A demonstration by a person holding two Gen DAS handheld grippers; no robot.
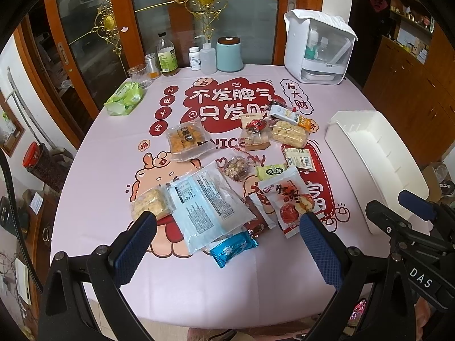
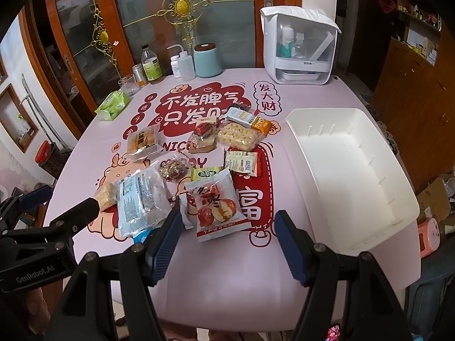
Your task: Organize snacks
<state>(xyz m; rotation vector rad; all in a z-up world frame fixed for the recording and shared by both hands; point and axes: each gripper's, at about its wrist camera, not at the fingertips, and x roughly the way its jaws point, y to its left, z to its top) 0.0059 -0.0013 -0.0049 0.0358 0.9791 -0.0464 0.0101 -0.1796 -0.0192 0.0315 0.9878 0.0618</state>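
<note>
Left gripper (image 1: 227, 224) and right gripper (image 2: 229, 227), both spread w/ nothing between the pads, hang above the near edge of a pink printed tablecloth (image 2: 216, 278). Snack packets (image 2: 199, 164) lie scattered mid-table, incl. a red-apple pouch (image 2: 217, 207) and a pale blue bag (image 1: 207, 204). White bin (image 2: 349, 176), right of the snacks, holds nothing.
</note>
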